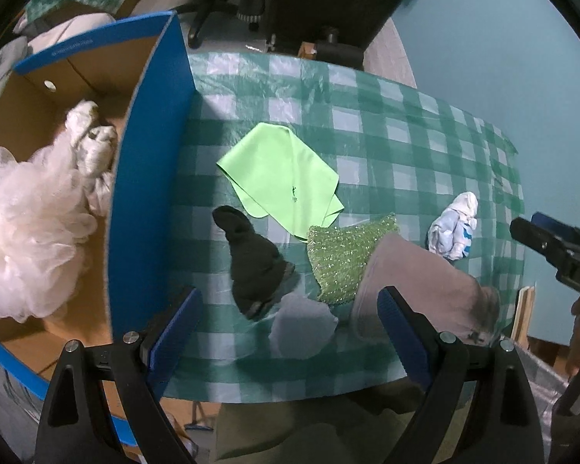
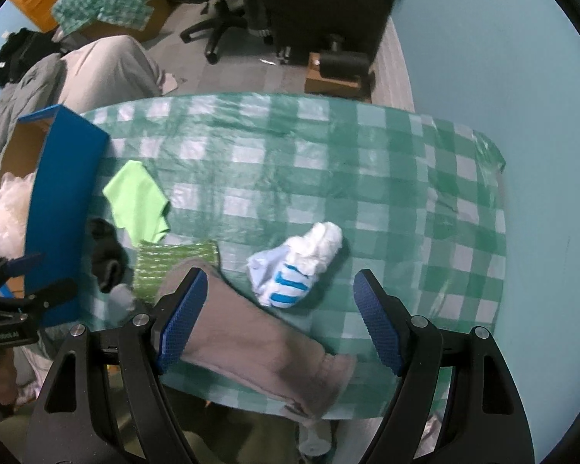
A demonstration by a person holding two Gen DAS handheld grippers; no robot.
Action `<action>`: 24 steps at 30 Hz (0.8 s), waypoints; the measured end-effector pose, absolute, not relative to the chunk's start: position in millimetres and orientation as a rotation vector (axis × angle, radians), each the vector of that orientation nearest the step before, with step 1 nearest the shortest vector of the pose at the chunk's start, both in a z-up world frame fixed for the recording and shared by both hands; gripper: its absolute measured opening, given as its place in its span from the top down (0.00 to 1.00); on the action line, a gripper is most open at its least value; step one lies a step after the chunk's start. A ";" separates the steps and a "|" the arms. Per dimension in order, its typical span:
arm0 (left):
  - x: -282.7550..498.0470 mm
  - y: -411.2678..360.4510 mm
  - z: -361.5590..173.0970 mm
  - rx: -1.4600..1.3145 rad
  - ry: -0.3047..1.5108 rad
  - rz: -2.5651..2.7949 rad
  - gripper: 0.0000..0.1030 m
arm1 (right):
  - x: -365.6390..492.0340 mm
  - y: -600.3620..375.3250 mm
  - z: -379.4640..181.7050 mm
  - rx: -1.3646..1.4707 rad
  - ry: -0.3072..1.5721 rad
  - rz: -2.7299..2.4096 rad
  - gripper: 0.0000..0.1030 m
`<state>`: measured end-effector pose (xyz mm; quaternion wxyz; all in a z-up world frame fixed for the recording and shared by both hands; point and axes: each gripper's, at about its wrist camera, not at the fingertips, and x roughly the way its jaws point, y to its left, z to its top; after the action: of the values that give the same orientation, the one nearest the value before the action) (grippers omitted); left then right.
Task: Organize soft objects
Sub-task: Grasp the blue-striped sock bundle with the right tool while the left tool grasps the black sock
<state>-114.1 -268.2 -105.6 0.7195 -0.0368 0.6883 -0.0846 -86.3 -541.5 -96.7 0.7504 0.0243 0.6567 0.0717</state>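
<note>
Right wrist view: right gripper hangs released above the blue-striped white sock bundle on the checked tablecloth; left gripper, also released, holds nothing. Risk: snagging the overlapping grey cloth.

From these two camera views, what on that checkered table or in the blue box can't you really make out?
- Blue box: left wrist view, its near corner is cut off by the gripper body.
- Beige garment: both views, its end hangs over the table edge, out of sight.
- Sparkly green cloth: partly covered by the garment.
- Small grey item: too blurred to identify.
</note>
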 end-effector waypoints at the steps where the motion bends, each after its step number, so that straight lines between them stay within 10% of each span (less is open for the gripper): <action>1: -113.9 -269.2 -107.8 -0.084 1.525 -0.186 0.10 | -86.9 -542.8 -99.4 0.057 1.440 0.152 0.24; 24: -106.7 -258.0 -161.0 -0.053 1.588 -0.072 0.10 | -77.9 -559.4 -163.3 0.216 1.466 0.148 0.24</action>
<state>-106.7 -258.0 -161.0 0.7000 -0.0237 0.7130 -0.0321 -77.9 -559.4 -163.3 0.7353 0.0983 0.6672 0.0674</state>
